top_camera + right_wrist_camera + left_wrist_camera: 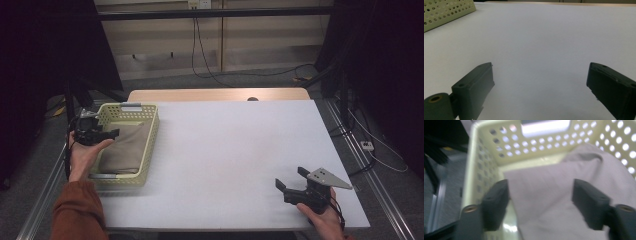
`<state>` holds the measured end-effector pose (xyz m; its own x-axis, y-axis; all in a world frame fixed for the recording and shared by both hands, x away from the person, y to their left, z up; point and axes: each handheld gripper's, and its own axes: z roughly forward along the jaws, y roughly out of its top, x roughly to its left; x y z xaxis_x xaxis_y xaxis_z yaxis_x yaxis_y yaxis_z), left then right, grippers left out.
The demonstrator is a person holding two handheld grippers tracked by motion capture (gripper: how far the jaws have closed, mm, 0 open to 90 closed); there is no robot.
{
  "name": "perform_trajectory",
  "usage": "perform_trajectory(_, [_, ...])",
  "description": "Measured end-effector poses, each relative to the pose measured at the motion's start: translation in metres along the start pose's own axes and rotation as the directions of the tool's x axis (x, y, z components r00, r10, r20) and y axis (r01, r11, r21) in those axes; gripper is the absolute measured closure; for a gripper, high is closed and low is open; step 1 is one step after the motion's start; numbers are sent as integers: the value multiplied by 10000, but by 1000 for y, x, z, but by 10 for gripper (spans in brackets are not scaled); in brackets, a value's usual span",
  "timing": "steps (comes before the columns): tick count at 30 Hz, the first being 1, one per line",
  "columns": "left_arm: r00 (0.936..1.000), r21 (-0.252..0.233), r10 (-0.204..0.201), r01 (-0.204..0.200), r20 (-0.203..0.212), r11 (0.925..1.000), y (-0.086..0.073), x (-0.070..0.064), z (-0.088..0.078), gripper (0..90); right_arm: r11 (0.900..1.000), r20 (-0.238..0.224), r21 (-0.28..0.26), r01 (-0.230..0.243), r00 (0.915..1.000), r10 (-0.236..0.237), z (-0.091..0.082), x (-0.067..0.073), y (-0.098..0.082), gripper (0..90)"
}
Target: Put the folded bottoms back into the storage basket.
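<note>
Basket (150, 145) walls hem the cloth (122, 150); the white table (240, 150) lies open.

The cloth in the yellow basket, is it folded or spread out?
Folded. The beige cloth lies as a neat flat rectangle inside the basket, and the left gripper view shows its straight edge and corner.

White table (235, 145), yellow perforated basket (150, 137) at left.
</note>
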<state>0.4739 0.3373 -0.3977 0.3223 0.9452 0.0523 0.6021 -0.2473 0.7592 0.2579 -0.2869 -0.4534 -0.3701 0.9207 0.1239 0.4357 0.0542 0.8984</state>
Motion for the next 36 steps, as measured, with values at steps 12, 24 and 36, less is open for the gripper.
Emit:
perform_trajectory(12, [9938,-861,-619,699,922,9938,1,9,-20,105,10000,76,-2,-73,9999,73,1,0,0,67])
perform_trajectory(24, [9959,-1482,-474,584,765,9872,-8,13,-44,55,10000,82,4,-70,9999,70,1,0,0,68])
perform_trajectory(36, [9984,-1716,-295,373,476,9845,-14,4,-60,55,10000,126,-14,26,9999,-26,0,-1,0,66])
